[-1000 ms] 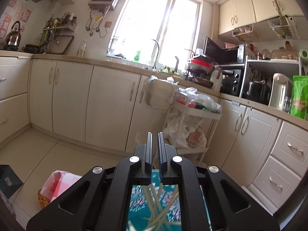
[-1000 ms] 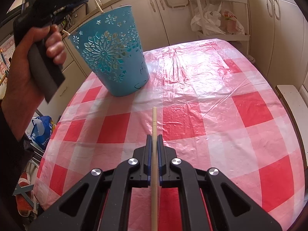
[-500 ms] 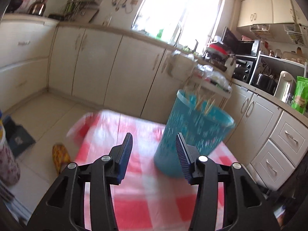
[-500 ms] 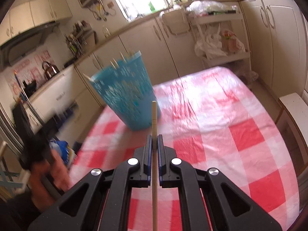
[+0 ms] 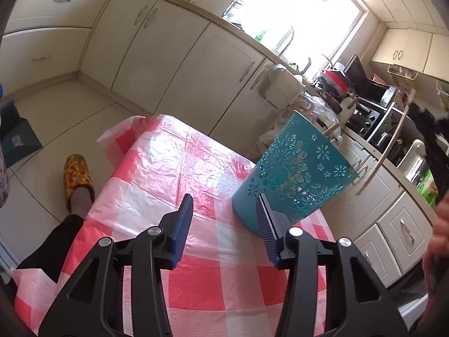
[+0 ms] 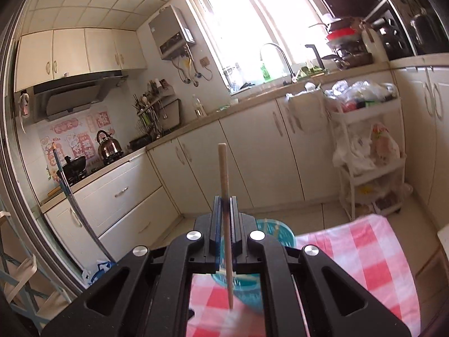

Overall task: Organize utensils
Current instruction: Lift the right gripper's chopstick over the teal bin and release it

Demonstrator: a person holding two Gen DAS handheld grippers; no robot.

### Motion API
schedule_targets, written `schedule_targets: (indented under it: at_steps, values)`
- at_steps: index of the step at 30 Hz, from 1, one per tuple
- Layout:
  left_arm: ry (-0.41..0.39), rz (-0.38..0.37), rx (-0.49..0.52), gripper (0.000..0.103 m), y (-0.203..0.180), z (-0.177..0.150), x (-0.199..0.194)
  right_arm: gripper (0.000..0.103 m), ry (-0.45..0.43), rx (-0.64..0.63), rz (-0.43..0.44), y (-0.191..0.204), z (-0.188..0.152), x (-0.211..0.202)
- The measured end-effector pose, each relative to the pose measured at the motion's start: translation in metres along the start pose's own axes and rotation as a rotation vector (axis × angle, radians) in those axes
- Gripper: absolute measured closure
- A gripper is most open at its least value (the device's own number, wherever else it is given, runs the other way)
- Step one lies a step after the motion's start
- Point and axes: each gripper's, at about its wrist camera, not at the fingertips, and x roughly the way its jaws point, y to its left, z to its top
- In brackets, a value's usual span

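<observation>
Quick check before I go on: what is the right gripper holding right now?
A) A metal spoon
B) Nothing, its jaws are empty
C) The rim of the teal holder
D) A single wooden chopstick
D: in the right wrist view the right gripper is shut on a single wooden chopstick, which sticks out past its fingertips, with the teal holder below on the checked tablecloth.

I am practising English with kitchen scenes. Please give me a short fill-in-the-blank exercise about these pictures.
1. The right tool is shut on a thin wooden ____.
2. The teal perforated plastic bucket stands on a table covered with a red-and-white ____ plastic cloth.
3. The left tool holds ____ between its open blue pads.

Missing words: chopstick; checked; nothing
</observation>
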Motion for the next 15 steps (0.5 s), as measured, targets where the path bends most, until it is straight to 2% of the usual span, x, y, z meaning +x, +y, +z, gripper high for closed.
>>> schedule_targets:
  at_steps: [8, 15]
  values:
    - [0.009, -0.030, -0.005, 0.059, 0.001, -0.002, 0.002, 0.097, 0.001, -0.038, -0.032, 0.007, 0.026, 0.027]
    - [0.012, -0.034, -0.007, 0.059, 0.002, -0.002, 0.002, 0.097, 0.009, -0.055, -0.067, 0.003, 0.029, 0.040]
